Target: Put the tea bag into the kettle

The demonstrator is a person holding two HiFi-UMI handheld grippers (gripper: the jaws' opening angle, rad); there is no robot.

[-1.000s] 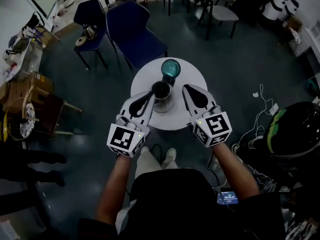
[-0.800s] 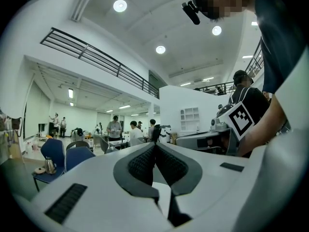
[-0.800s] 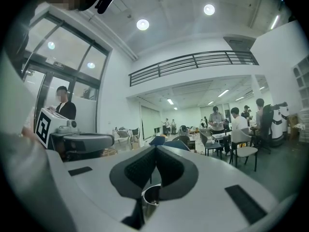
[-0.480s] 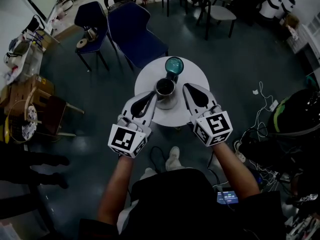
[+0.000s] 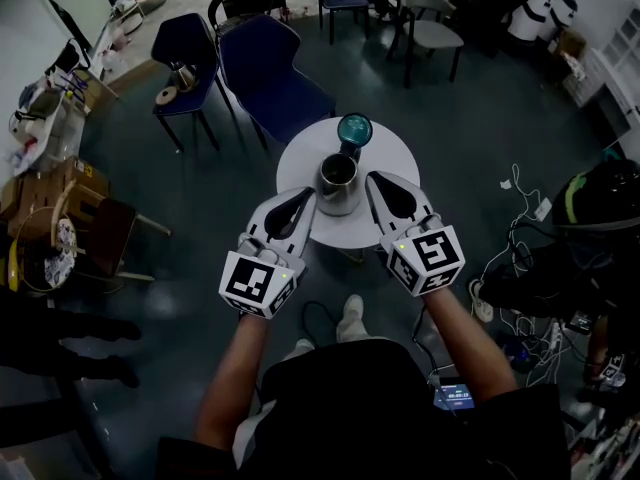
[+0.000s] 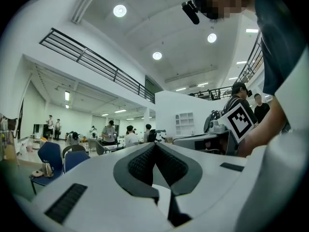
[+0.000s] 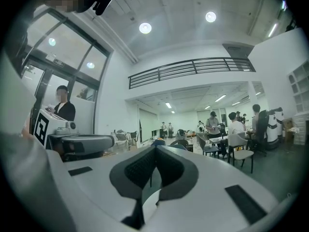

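Steel kettle [image 5: 338, 181] stands lidless, mouth open, mid round white worktop [image 5: 300, 163]; teal round item [image 5: 354, 128] just behind it. Left tool [image 5: 307, 197] and right tool [image 5: 372, 179] flank the kettle, each with jaws pressed together, holding nothing. Since a second ago kettle and worktop sit slightly higher and further right in the head view; tools flank as before.

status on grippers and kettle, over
Left gripper shut, empty; right gripper shut, empty. Both flank the kettle on the round table. No tea bag in view. Teal object behind kettle.
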